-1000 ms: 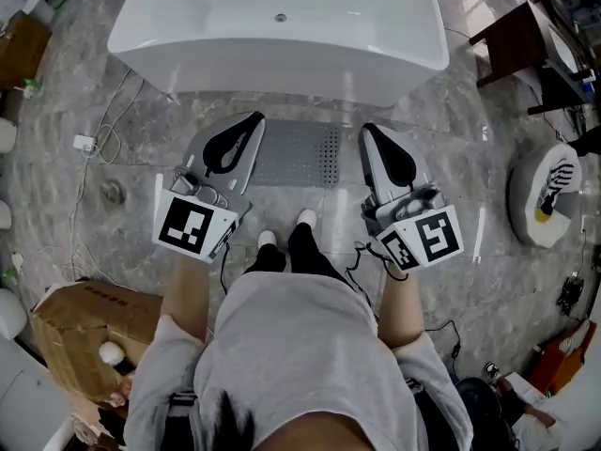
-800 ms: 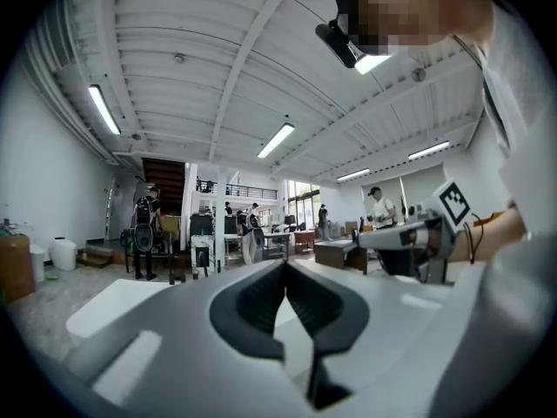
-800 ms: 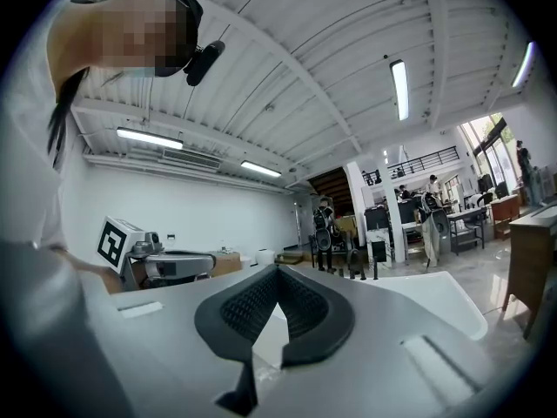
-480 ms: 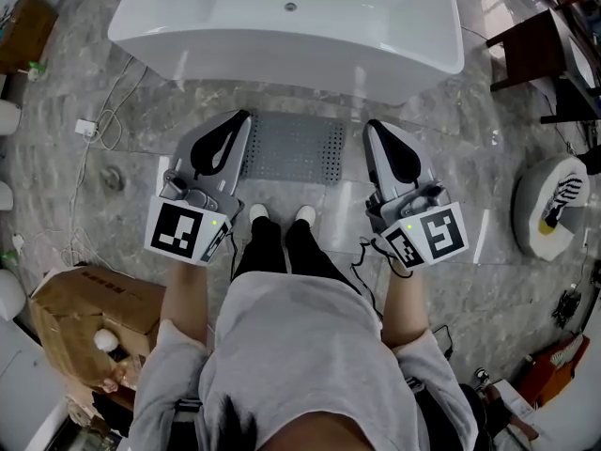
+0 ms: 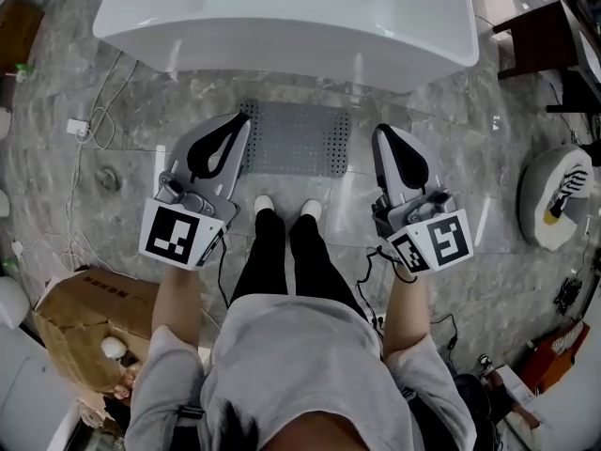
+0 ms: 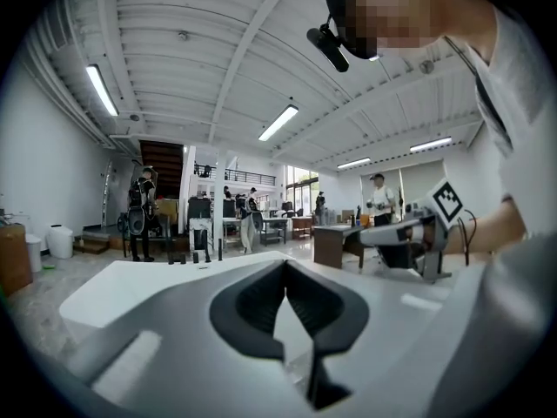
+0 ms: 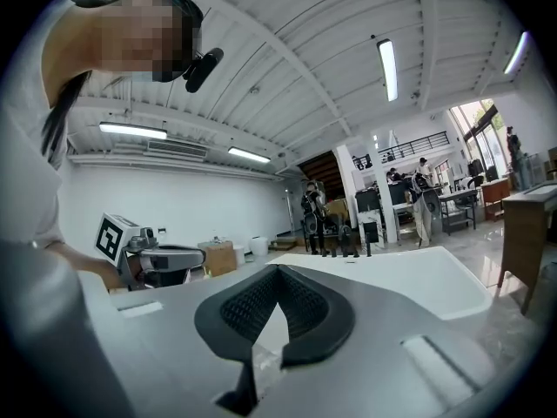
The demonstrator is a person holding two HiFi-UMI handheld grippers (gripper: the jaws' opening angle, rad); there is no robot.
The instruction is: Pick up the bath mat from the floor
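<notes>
A grey perforated bath mat (image 5: 299,139) lies flat on the marble floor in front of a white bathtub (image 5: 282,22). The person's feet (image 5: 284,207) stand at its near edge. My left gripper (image 5: 240,120) hangs above the mat's left end, shut with nothing in it. My right gripper (image 5: 384,132) hangs just off the mat's right end, also shut and empty. Both gripper views look level across the room over the tub rim, with the left gripper's tips (image 6: 285,266) and the right gripper's tips (image 7: 277,271) meeting; the mat is not seen there.
A cardboard box (image 5: 80,322) sits at the lower left. Cables and a plug (image 5: 75,128) trail on the floor at left. A round stool holding a shoe (image 5: 556,195) stands at right, dark furniture (image 5: 540,36) behind it. People stand far off in the hall.
Both grippers have come down and forward toward the mat, staying shut. The person has leaned forward, so the tub and mat sit nearer in the head view.
</notes>
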